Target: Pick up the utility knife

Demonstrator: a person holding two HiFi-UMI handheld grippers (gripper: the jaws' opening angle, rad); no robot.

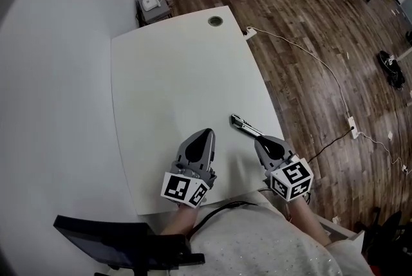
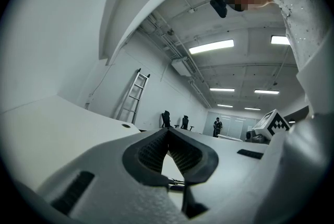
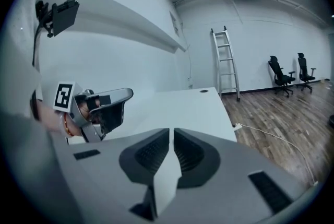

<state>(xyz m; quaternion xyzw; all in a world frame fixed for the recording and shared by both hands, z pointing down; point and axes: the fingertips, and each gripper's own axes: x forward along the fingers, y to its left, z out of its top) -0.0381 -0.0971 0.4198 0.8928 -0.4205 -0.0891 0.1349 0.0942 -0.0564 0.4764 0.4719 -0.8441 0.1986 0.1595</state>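
The utility knife (image 1: pixel 244 126), dark and slim, lies flat on the white table (image 1: pixel 174 75) close to its right edge. My right gripper (image 1: pixel 259 139) sits just behind the knife's near end with its jaws shut and nothing between them. The knife is hidden below the jaws in the right gripper view, where the fingertips (image 3: pixel 171 131) meet. My left gripper (image 1: pixel 207 132) rests low over the table to the left of the knife, pointing level, its jaws closed to a point (image 2: pixel 168 131) and holding nothing. Each gripper shows in the other's view: the right one's marker cube (image 2: pixel 270 125), the left gripper (image 3: pixel 100 107).
A round cable hole (image 1: pixel 215 20) sits near the table's far edge. A white cable (image 1: pixel 309 53) runs over the wood floor right of the table. A dark chair (image 1: pixel 112 236) stands at the near left. A ladder (image 3: pixel 226 61) and office chairs (image 3: pixel 284 75) stand far off.
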